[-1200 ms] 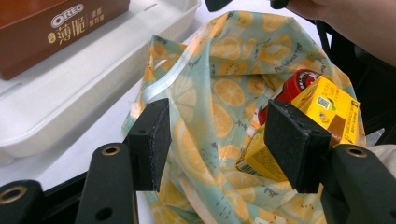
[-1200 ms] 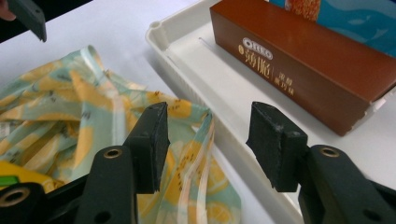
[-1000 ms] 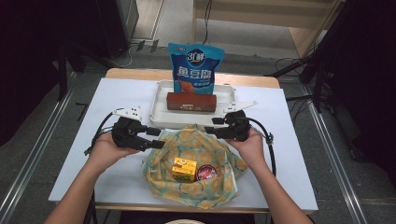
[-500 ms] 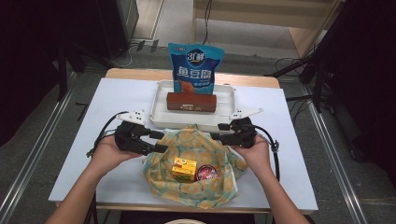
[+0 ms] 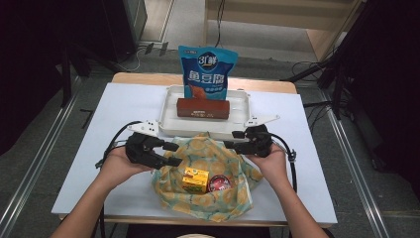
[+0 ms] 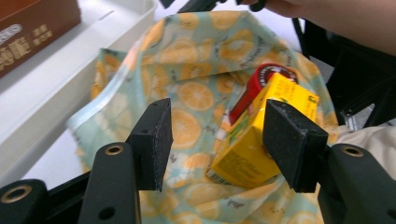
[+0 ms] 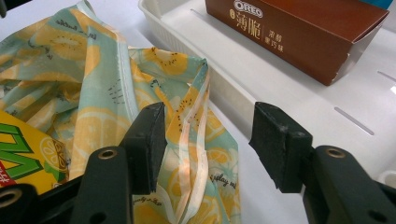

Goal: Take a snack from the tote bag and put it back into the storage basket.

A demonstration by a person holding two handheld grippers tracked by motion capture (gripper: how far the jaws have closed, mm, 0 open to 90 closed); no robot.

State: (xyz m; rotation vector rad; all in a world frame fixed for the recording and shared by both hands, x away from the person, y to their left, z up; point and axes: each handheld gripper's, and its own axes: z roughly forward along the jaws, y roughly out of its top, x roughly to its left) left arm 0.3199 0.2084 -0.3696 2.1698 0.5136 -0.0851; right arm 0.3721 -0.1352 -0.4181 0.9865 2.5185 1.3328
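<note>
Cloth: lemon-print cloth is lying spread at 6 o'clock of the white tray, carrying a yellow juice carton and red can.
Left gripper: gaping wide, gripping nothing.
Right gripper: standing open over a cloth corner, unpinched.
Progress: wrapping is barely starting; corners are lying unfolded.

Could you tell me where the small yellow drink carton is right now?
In the high view, the small yellow drink carton lies on the lemon-print cloth near the table's front edge, touching the round red tin to its right.

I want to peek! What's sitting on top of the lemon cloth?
A yellow carton and a red can sit on the lemon cloth. The cloth's folds cover the can's lower part.
</note>
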